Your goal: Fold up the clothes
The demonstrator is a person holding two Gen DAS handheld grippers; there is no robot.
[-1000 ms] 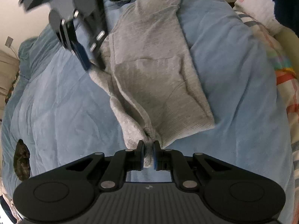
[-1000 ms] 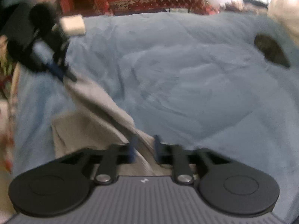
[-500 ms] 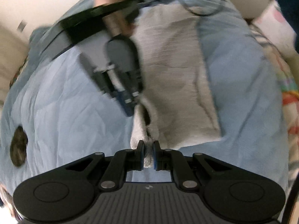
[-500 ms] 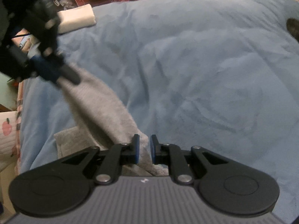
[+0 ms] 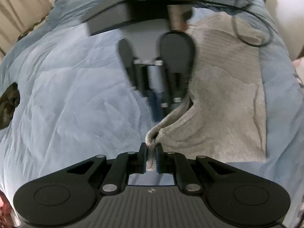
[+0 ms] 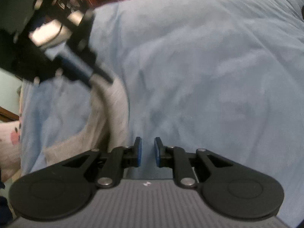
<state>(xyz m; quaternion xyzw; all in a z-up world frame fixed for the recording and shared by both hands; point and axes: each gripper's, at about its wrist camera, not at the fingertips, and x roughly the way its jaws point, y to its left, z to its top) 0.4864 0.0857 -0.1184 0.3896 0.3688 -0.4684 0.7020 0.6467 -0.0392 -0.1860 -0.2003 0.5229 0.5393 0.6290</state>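
A grey knit garment (image 5: 228,95) lies spread on the blue blanket, with one edge pulled up into a twisted fold. My left gripper (image 5: 151,148) is shut on that fold, and grey cloth fills the gap between its pads. The right gripper (image 5: 161,112) hangs blurred just beyond it, pointing down beside the garment's left edge. In the right wrist view the right gripper (image 6: 147,142) has its jaws opening, with only blanket showing between the blue pads. The garment (image 6: 114,114) lies just left of its left finger. The left gripper (image 6: 98,79) is blurred at upper left, holding the cloth.
The blue blanket (image 5: 76,104) covers the bed. A dark patch (image 5: 8,106) sits on it at far left. A black cable (image 5: 252,28) loops over the garment's far end. A hand (image 5: 176,19) grips the right tool. A patterned pillow (image 6: 11,136) lies at the bed's edge.
The two grippers have closed in on each other. The right gripper's pads have parted and the grey cloth has left them. The left gripper has carried its held fold across and rolled.
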